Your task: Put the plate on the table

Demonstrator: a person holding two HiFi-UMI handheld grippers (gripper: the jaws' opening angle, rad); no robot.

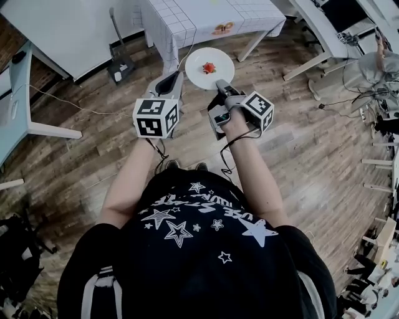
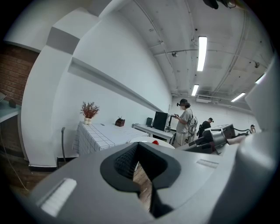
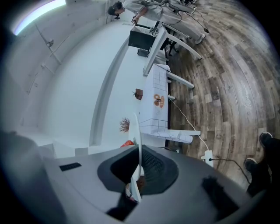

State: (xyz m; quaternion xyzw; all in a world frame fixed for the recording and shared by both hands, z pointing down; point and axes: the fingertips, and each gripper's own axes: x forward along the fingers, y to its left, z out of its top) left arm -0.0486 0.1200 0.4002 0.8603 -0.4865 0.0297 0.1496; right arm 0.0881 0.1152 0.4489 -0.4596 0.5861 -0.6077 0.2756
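A white plate [image 1: 201, 75] with a small red piece of food [image 1: 209, 67] on it hangs level above the wooden floor, just short of the table with a white checked cloth [image 1: 206, 15]. My right gripper [image 1: 219, 85] is shut on the plate's near rim. In the right gripper view the plate [image 3: 137, 140] shows edge-on between the pads, with the red food [image 3: 127, 143] beside it. My left gripper [image 1: 169, 82] is close to the plate's left edge and holds nothing. Its jaws look shut in the left gripper view [image 2: 139, 164], where the plate [image 2: 142, 140] and the table [image 2: 100, 133] lie ahead.
A vase of dried twigs [image 2: 89, 111] and a small dark box [image 2: 120, 122] stand on the table. A person [image 2: 183, 120] stands by desks with a monitor [image 2: 159, 120]. A dustpan [image 1: 118, 62] leans at the left. A power strip and cable [image 3: 205, 155] lie on the floor.
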